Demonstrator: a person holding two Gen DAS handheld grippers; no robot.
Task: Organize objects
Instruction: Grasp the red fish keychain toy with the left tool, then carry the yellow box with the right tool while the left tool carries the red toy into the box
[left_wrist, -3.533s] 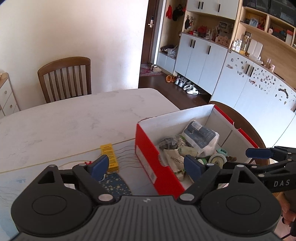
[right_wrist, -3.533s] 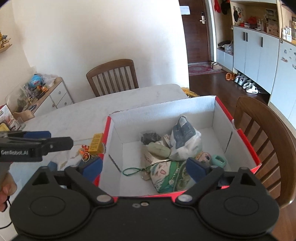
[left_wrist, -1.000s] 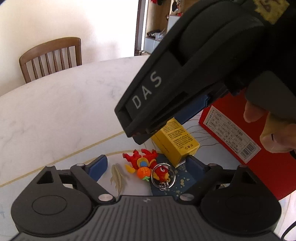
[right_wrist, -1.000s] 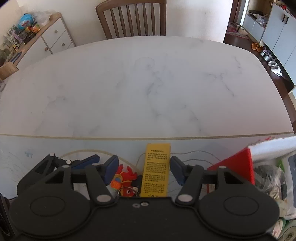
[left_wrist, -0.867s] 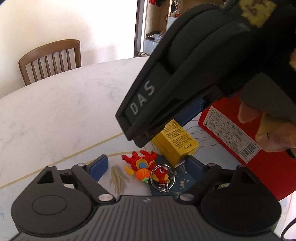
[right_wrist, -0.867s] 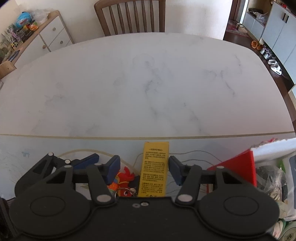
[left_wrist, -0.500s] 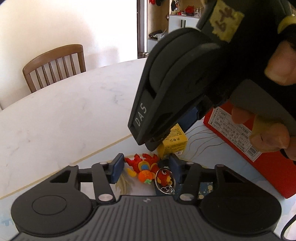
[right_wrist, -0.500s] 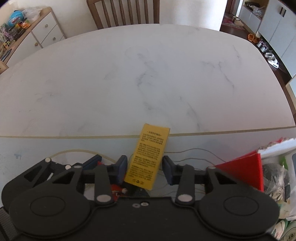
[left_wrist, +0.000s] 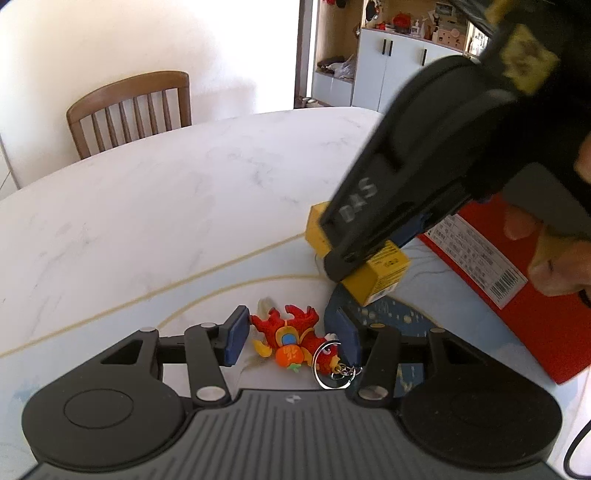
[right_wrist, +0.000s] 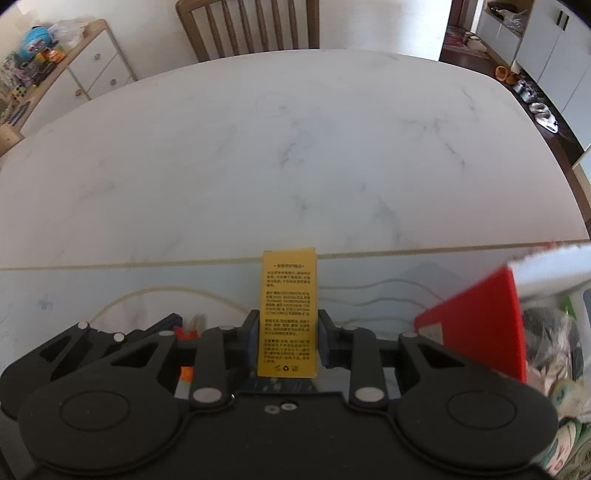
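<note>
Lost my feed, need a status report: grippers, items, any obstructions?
Right gripper clamped on yellow box, jaws just closed. Left gripper closed around red keychain toy. Red storage box alongside, nothing blocking.

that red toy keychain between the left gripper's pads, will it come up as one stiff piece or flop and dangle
Probably partly floppy: the red toy keychain is lumpy and irregular between the left gripper pads. Its metal ring hangs on a small chain, so that likely dangles. It looks light.

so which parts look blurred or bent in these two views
Left wrist view: the black right tongs loom large and soft, close to the lens; the red dragon keychain stays sharp. Right wrist view: the red cardboard box corner is smeared; the white marble table edge bows from fisheye.
</note>
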